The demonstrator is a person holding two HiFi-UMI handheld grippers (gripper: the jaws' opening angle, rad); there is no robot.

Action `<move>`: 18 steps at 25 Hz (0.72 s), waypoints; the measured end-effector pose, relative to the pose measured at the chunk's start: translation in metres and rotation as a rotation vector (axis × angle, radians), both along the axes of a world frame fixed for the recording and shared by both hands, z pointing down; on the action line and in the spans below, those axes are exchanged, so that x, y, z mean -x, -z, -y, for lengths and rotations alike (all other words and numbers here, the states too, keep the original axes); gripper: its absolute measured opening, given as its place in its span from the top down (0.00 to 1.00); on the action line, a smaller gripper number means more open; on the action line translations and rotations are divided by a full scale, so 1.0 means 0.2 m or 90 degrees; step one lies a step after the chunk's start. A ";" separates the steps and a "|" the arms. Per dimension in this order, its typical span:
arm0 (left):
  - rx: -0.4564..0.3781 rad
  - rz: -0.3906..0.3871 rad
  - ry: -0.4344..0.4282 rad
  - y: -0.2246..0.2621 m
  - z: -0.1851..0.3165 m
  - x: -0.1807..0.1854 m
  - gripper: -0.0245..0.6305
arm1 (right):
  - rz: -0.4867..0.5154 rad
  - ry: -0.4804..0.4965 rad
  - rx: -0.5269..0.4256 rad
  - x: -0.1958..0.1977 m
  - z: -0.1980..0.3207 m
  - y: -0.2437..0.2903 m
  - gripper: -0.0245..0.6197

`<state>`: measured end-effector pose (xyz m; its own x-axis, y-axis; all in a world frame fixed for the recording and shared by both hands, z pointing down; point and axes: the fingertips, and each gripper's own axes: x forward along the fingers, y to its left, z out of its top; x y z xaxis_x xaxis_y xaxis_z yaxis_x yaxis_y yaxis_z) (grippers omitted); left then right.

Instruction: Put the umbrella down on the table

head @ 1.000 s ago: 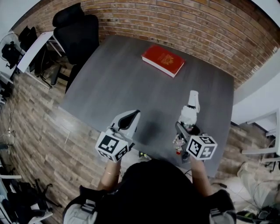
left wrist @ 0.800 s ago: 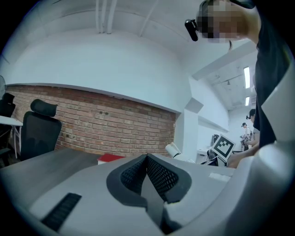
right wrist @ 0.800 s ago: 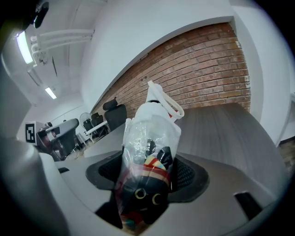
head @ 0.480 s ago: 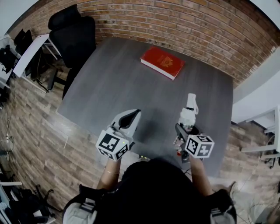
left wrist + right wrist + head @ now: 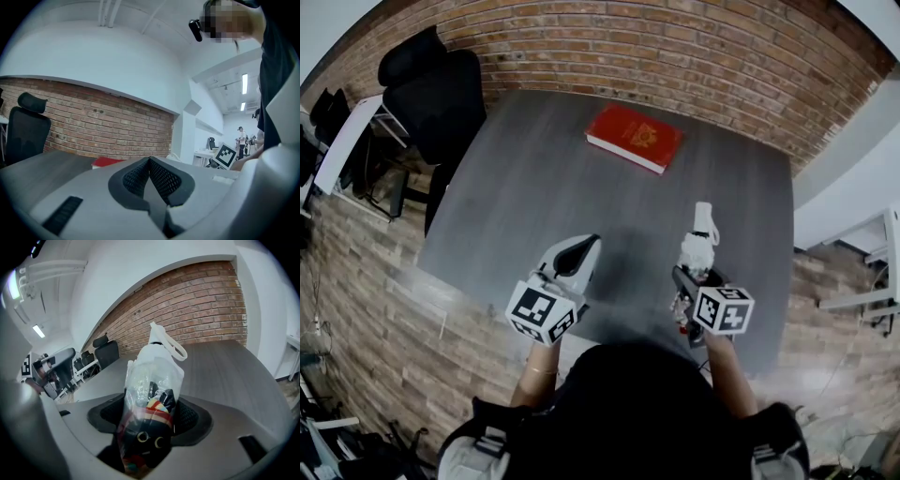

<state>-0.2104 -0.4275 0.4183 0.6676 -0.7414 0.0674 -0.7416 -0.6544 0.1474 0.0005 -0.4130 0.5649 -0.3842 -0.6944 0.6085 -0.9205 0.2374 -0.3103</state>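
The right tool (image 5: 149,418) clamps the folded umbrella (image 5: 151,380) in its clear plastic sleeve, angled down over the counter (image 5: 534,187) near its front right edge. The left tool (image 5: 150,176) is pinched together, empty. This looks like the lowering step; next, the umbrella likely needs laying flat before the tool lets go.

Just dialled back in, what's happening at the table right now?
A person holds a gripper in each hand at the grey table. The right gripper is clamped on the umbrella, folded in a clear plastic sleeve and angled toward the tabletop, not yet laid down. The left gripper is shut and empty. A red book lies at the table's far side.
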 end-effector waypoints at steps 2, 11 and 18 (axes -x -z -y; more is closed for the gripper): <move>0.003 -0.002 -0.003 -0.01 0.02 0.00 0.96 | -0.005 -0.003 0.004 0.00 0.02 -0.01 0.51; 0.014 -0.014 -0.014 -0.06 0.13 0.00 0.96 | -0.023 -0.010 0.035 -0.01 0.06 -0.10 0.51; 0.027 -0.019 -0.021 -0.12 0.18 -0.02 0.96 | -0.035 -0.012 0.054 -0.02 0.08 -0.17 0.51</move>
